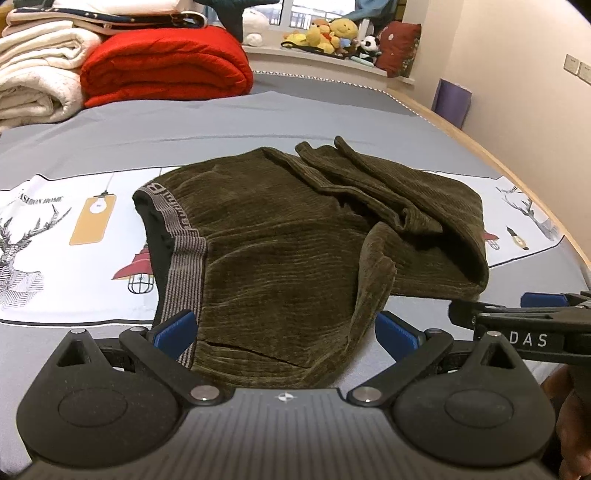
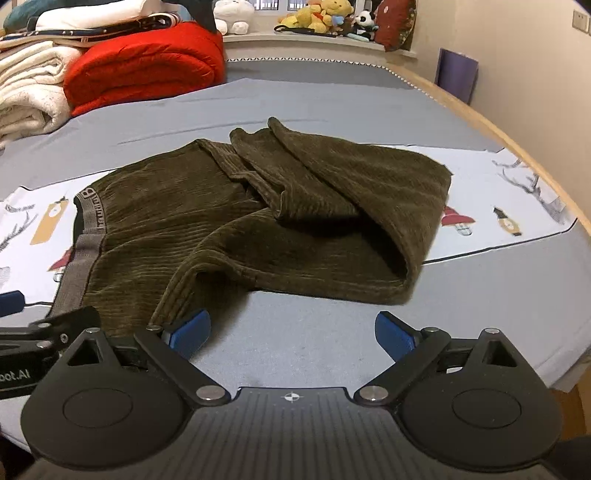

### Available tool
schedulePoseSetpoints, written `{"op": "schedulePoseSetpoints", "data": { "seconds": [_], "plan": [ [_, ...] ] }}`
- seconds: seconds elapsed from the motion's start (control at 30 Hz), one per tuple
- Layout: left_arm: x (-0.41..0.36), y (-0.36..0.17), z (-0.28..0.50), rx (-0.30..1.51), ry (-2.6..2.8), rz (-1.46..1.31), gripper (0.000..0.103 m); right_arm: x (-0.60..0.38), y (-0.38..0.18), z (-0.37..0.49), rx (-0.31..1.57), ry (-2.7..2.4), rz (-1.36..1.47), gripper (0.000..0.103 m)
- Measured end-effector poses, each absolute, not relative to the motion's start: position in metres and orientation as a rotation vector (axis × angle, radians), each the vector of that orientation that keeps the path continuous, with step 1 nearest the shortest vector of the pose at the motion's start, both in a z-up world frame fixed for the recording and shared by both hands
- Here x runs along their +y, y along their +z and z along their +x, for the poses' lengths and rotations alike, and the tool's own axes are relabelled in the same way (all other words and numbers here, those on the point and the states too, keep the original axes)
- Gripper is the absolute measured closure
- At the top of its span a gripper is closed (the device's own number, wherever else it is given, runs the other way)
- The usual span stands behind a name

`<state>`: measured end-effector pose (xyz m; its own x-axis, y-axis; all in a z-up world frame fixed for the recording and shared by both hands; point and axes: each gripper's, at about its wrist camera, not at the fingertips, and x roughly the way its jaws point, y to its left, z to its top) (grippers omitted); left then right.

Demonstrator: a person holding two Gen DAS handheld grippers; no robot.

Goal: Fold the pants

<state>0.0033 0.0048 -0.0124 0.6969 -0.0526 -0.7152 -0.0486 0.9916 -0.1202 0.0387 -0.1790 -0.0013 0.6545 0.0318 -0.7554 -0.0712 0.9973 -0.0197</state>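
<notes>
While the olive pants (image 1: pixel 295 236) lie folded over on the bed (image 1: pixel 258 114), both hand-held grippers sit w/ jaws wide: left hand-held gripper (image 1: pixel 286 330) straddles the near hem, right hand-held gripper (image 2: pixel 291 330) over bare sheet just beside it.

A bed (image 1: pixel 295 110) is covered with a grey sheet, and on it lies a white printed cloth (image 1: pixel 74 240) with pictures of deer and lamps. At the far left of the bed a red quilt (image 1: pixel 162 66) is folded, just beside a pile of white blankets (image 1: pixel 33 74). On the window sill (image 1: pixel 314 55) behind sit yellow soft toys (image 1: pixel 325 33), a small panda (image 1: pixel 371 46) and a dark red cushion (image 1: pixel 400 48). A purple mat (image 1: pixel 452 101) leans on the right wall.
</notes>
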Motion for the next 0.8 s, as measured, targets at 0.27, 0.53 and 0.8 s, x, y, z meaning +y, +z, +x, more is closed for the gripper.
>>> {"op": "schedulePoseSetpoints", "data": {
  "seconds": [0.27,0.53,0.8],
  "plan": [
    [0.0005,-0.0176,0.0059,0.817,-0.013,-0.118,0.000,-0.1683,-0.0004,0.0438,0.852,0.072,-0.081,0.007],
    [0.0002,-0.0168,0.0065,0.816,-0.010,-0.118,0.000,-0.1693,0.0004,0.0426,0.858,0.077,-0.074,0.007],
    [-0.0001,-0.0175,0.0063,0.822,-0.010,-0.116,0.000,-0.1689,0.0005,0.0429,0.858,0.075,-0.075,0.007]
  ]
}}
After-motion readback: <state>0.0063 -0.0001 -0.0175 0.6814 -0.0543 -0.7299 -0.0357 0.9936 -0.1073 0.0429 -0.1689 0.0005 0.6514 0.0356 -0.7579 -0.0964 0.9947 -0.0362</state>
